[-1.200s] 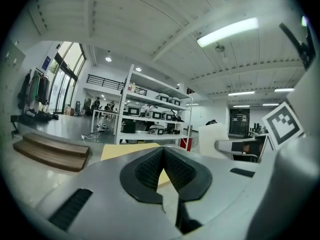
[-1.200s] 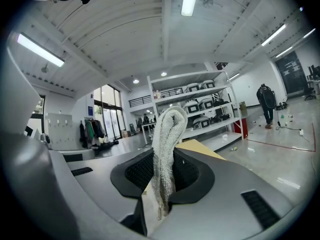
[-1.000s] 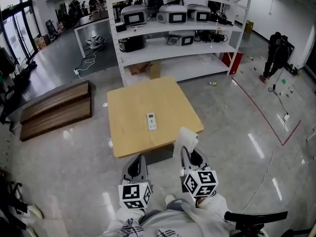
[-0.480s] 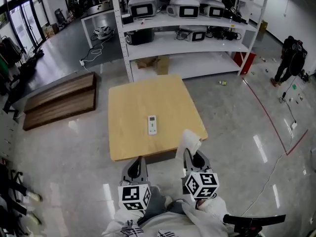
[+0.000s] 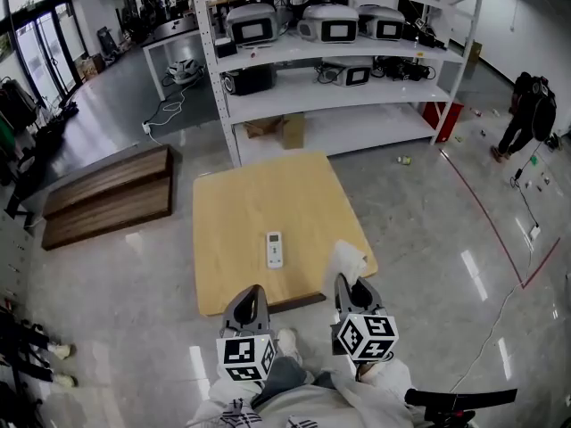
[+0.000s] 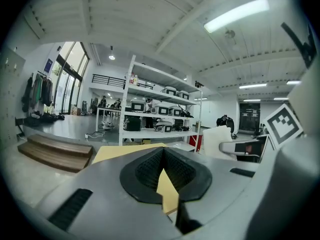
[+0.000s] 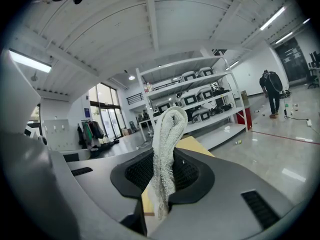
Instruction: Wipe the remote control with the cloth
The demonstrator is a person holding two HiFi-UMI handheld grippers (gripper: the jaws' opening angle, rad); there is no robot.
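The white remote control [image 5: 275, 249] lies flat on the tan square counter [image 5: 241, 194], in its near half and a little toward the person's side, its long axis running away from the person. Nothing touches it. Both tools are held low at the counter's near edge, well apart from the remote control, which sits ahead of them and roughly between them.

The left tool [image 6: 162, 159] is pressed together with nothing in it; only a thin slit between its dark pads shows a sliver of the counter.

The right tool [image 7: 162, 176] pinches a white terry cloth [image 7: 168, 134], which stands up out of the jaws in a folded loop, with a short end hanging below. In the head view the cloth sits over the counter's near right corner.

Beyond the counter stands a white shelf rack [image 5: 330, 61] loaded with equipment.
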